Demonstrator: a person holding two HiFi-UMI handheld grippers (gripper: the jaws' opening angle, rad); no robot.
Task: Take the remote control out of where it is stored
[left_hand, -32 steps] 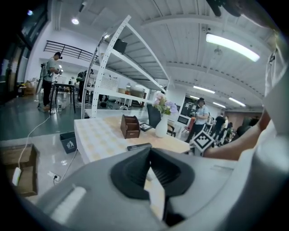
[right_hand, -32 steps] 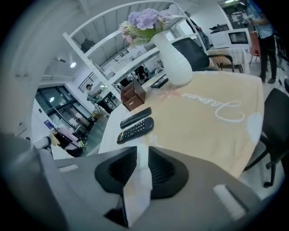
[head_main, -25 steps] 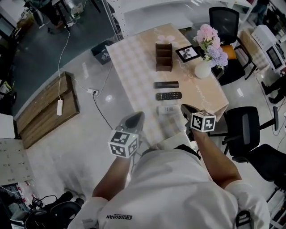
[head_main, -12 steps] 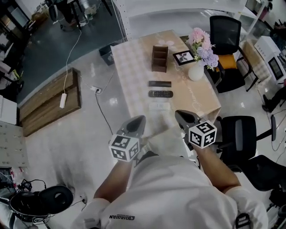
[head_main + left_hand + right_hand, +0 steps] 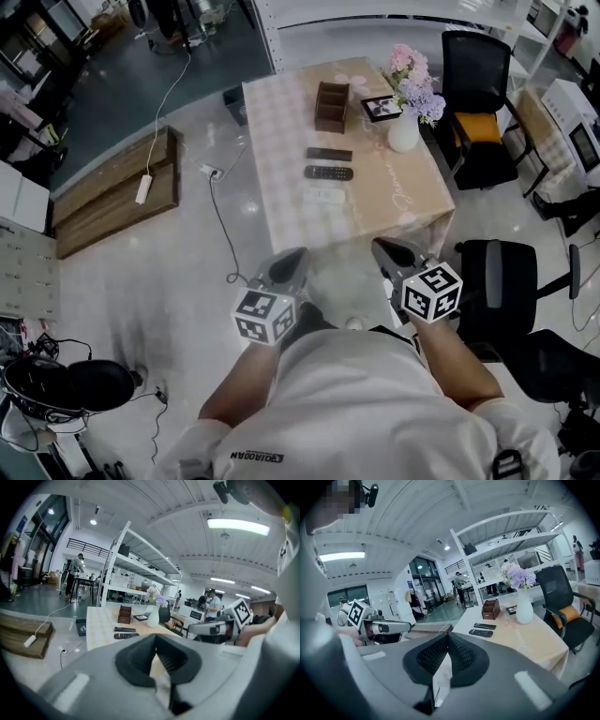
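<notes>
Both left gripper (image 5: pixel 292 256) and right gripper (image 5: pixel 384 247) fingers closed, empty, short of table (image 5: pixel 394 217) edge, open floor (image 5: pixel 187 272) leftward

Table (image 5: pixel 403 192) holds wooden box (image 5: pixel 331 104), frame (image 5: pixel 380 109), vase (image 5: pixel 403 134) (flowered), two remotes (image 5: pixel 328 172), white item (image 5: pixel 323 197).

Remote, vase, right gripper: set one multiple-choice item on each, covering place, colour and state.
1. The black remote lies: A in a drawer, B on the table, C in a basket.
2. The vase is: A white, B red, C black.
3. The right gripper is: A open, B shut on the remote, C shut and empty.
Key: 1 B, it rests flat there; 2 A, its body shows white; 3 C, its jaws meet with nothing between them.
</notes>
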